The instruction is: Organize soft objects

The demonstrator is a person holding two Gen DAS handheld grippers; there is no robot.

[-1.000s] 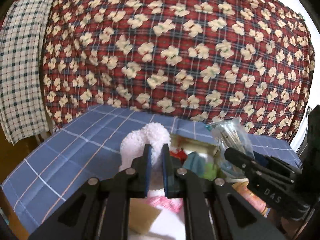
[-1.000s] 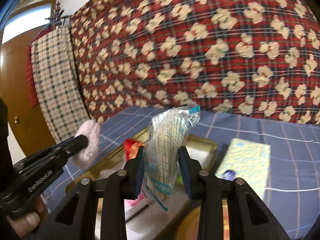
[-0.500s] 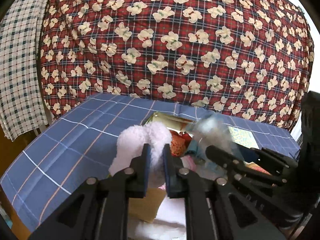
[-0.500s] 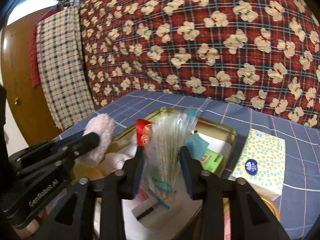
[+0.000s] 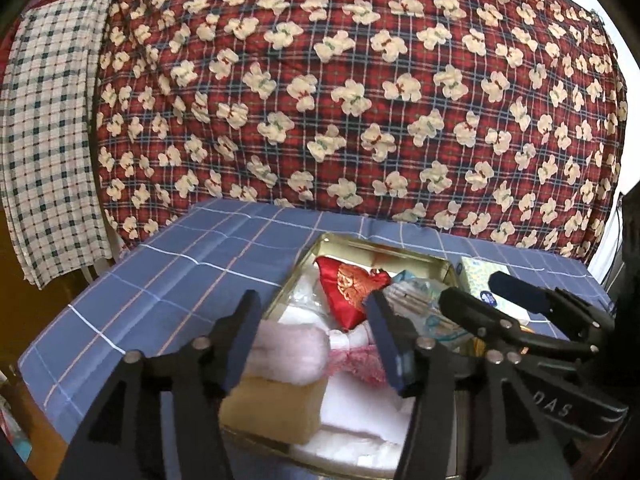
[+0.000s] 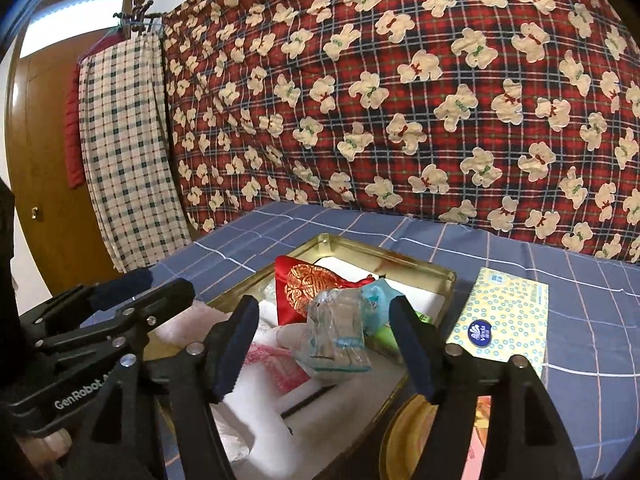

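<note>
We see both tools over a gold tin (image 5: 372, 245) on a desk (image 5: 192, 272) with a blue checked cloth.

Left hand-held gripper (image 5: 316, 344): jaws spread wide, holding nothing. Directly between and below its fingers lies a fluffy pink puff (image 5: 292, 354), resting on a tan sponge block (image 5: 276, 404) at the near-left end of the tin. White soft padding (image 5: 356, 420) fills the tin floor beside the sponge. A frilly pink-red item (image 5: 360, 364) sits just right of the puff.

Right hand-held gripper (image 6: 324, 344): jaws also spread wide, nothing gripped. Between its fingers, lying in the tin, is a clear plastic packet (image 6: 338, 336) with teal print; its contents are too blurred to name. It lies tilted on the white padding, touching a red embroidered pouch (image 6: 308, 286) behind it. A light blue item (image 6: 378, 296) and a green item (image 6: 390, 336) sit just right of the packet, against the tin's right wall.

Outside the tin, just beside its right wall, a yellow tissue pack (image 6: 504, 320) lies flat on the cloth. A round gold lid (image 6: 404, 432) shows at the near-right corner, partly hidden by the right tool.

Behind the desk hangs a red plaid bear-print blanket (image 5: 360, 100); a checked cloth (image 5: 44, 128) hangs to its left.
</note>
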